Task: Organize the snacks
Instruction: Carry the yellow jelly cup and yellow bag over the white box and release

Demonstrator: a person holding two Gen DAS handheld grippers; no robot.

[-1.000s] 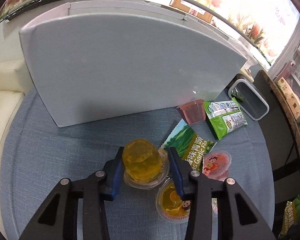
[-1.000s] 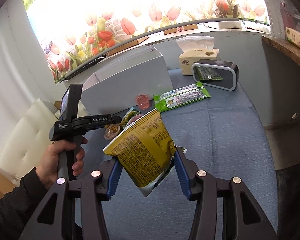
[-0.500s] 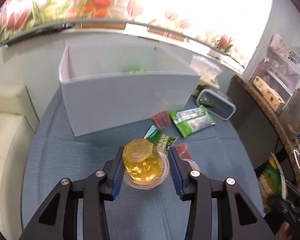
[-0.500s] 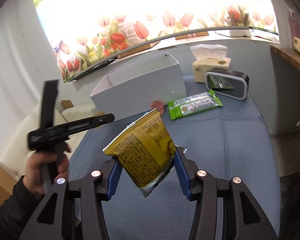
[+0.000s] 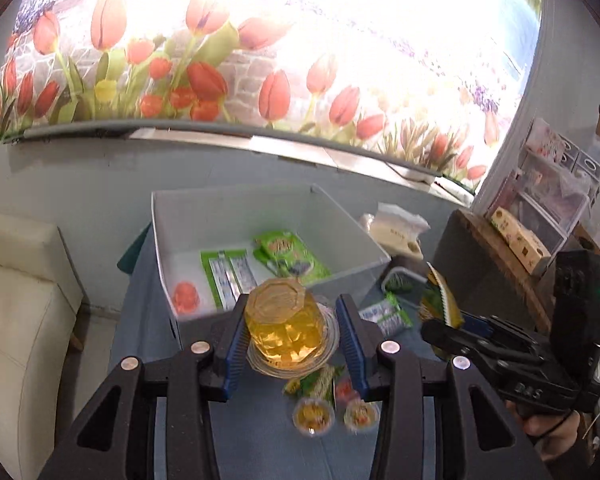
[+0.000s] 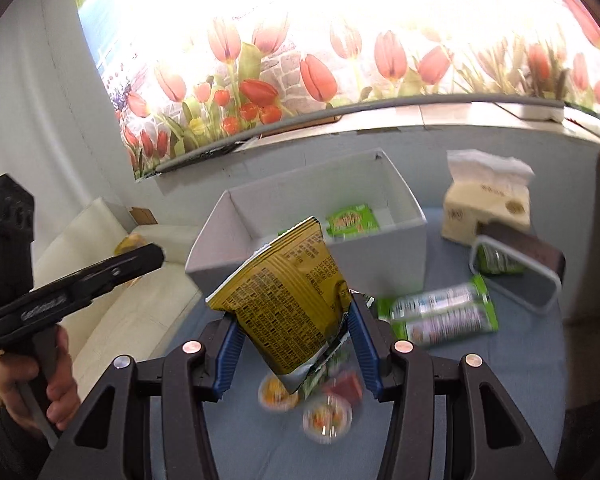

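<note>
Nearest in the left wrist view, the left gripper (image 5: 290, 334) is closed on a yellow jelly cup (image 5: 286, 330), its blue pads against the cup's sides, the cup held clear of the blue tablecloth (image 5: 148, 328). In the right wrist view, the right gripper (image 6: 294, 340) clamps the lower end of a yellow snack bag (image 6: 288, 300), which stands tilted above the jaws.

Below both grippers, loose items lie on the cloth: two small fruit cups (image 5: 314, 416), a red cup (image 6: 346, 386) and a green packet (image 5: 314, 382) partly under them. These are blurred in the right view, so their exact number is uncertain. Further right lies a green twin-pack (image 6: 444, 314), and beyond it a lidded container (image 6: 516, 276) with something green inside.

Behind these stands the white box (image 5: 168, 264), open at the top. Inside it lie a green twin-pack (image 5: 228, 276), a green pouch (image 5: 286, 254) and a red jelly cup (image 5: 186, 298). A tissue pack (image 6: 486, 208) sits to the right of the box.

Judged from this layout, the task is roughly half done: three snacks are boxed, two are in transit towards the box, and at least five pieces await collection on the cloth. Whether the lidded container belongs in the box cannot be told.
</note>
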